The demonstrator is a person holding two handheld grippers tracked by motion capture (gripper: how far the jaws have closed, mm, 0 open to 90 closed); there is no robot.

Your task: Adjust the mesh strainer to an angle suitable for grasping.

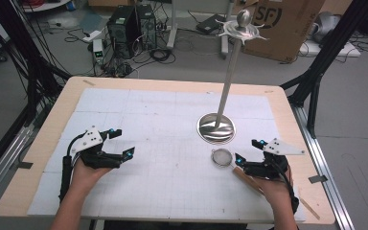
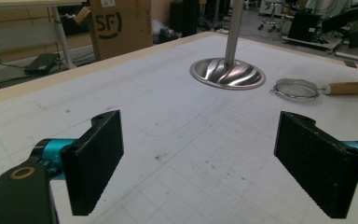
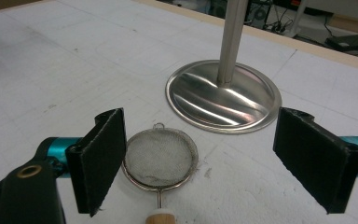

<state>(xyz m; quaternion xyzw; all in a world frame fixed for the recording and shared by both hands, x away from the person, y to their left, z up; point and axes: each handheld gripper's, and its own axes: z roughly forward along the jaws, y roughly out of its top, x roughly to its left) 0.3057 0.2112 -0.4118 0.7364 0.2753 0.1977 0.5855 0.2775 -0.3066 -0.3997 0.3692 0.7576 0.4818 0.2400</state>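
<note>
A little strainer (image 1: 222, 157) with a wooden handle (image 1: 247, 181) lies flat on the white mat (image 1: 172, 124), in the lower right of the high view. The right gripper (image 1: 246, 152) sits just beside it, with its jaws spread wide and nothing in them. In the right gripper view, the mesh bowl sits low between the jaws, nearer the left one. Just above the strainer stands a shiny metal stand (image 1: 216, 128). The left gripper (image 1: 124, 142) rests at the lower left, also wide open and empty.

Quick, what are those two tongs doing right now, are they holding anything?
Left tongs: open, holding nothing, above the bare table mat.
Right tongs: open, holding nothing, jaws either side of the small mesh strainer lying on the mat.
</note>
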